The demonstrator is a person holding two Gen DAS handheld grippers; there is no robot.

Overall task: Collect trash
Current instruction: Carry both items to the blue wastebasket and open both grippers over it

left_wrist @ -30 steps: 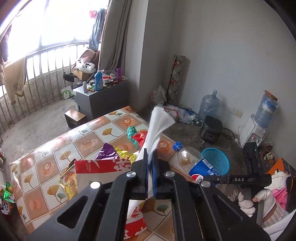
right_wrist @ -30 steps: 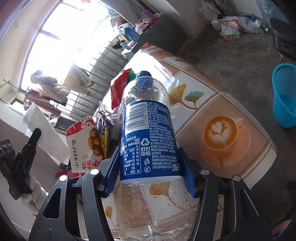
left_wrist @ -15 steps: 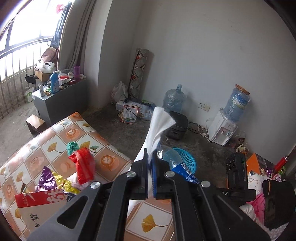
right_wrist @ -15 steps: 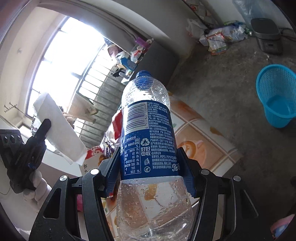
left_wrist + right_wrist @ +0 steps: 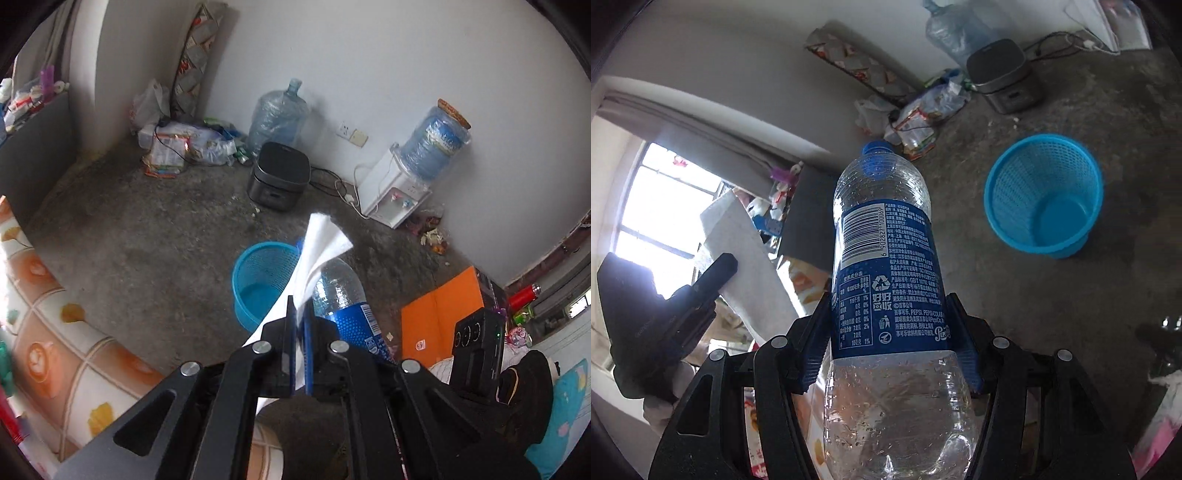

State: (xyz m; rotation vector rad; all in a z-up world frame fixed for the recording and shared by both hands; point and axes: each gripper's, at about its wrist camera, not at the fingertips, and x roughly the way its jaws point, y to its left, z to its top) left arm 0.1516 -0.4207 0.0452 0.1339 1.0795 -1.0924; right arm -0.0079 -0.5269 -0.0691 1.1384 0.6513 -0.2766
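Observation:
My left gripper (image 5: 300, 332) is shut on a white tissue (image 5: 317, 251) that sticks up past its tips. My right gripper (image 5: 888, 332) is shut on an empty Pepsi bottle (image 5: 886, 266) with a blue label and cap. The bottle also shows in the left wrist view (image 5: 341, 306), just right of the tissue. A blue mesh trash basket (image 5: 258, 280) stands on the concrete floor beyond both grippers; in the right wrist view the basket (image 5: 1045, 195) is ahead to the right and looks empty. The left gripper with the tissue (image 5: 738, 258) shows at the left of the right wrist view.
A table with a tiled-pattern cloth (image 5: 55, 332) lies at the left. A black rice cooker (image 5: 279, 177), a water dispenser (image 5: 399, 192), a large water jug (image 5: 277, 114) and a pile of bags (image 5: 177, 144) stand by the wall. An orange box (image 5: 443, 314) is at the right.
Both grippers have swung right, away from the table and its wrappers, towards the blue basket on the floor. Each keeps its hold, on the tissue and on the bottle.

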